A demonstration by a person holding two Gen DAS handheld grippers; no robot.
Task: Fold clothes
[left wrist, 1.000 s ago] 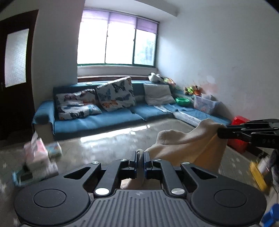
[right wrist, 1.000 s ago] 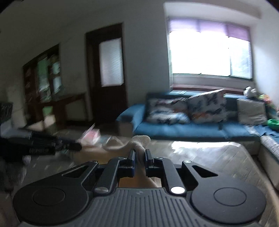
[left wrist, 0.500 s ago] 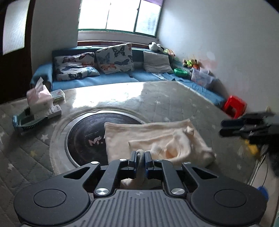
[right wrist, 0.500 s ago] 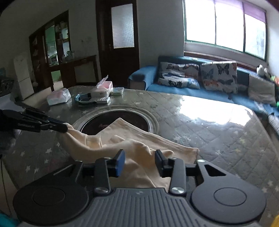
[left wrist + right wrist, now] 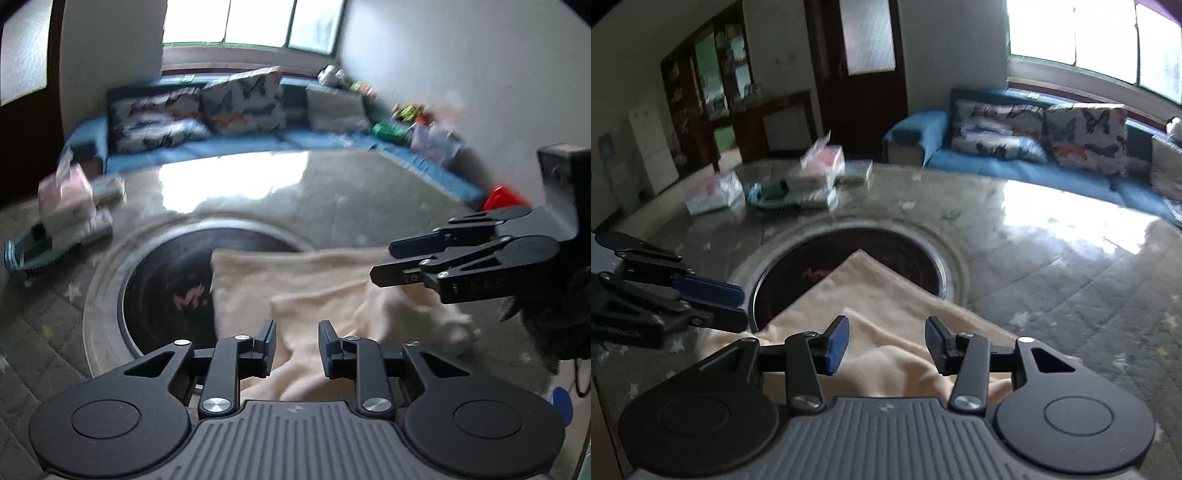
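Observation:
A cream garment (image 5: pixel 295 280) lies folded over itself on the grey quilted table (image 5: pixel 351 206), partly covering the dark round inset (image 5: pixel 166 280). My left gripper (image 5: pixel 297 347) hovers open just above the garment's near edge, nothing between its fingers. The right gripper (image 5: pixel 380 262) shows at the right of the left wrist view, above the cloth's right side. In the right wrist view the cream garment (image 5: pixel 886 295) spreads below my right gripper (image 5: pixel 884 343), which is open and empty. The left gripper (image 5: pixel 738 306) appears at the left edge there, over the cloth's left corner.
A tissue box (image 5: pixel 823 158), a white pack (image 5: pixel 713 192) and a teal tray (image 5: pixel 775 195) sit at the table's far left. A blue sofa with butterfly cushions (image 5: pixel 236 107) runs behind the table. A red stool (image 5: pixel 506 195) stands to the right.
Both grippers lowered the lifted garment onto the table. The right gripper opened first, then the left let go of the cloth and opened. The garment now lies folded.

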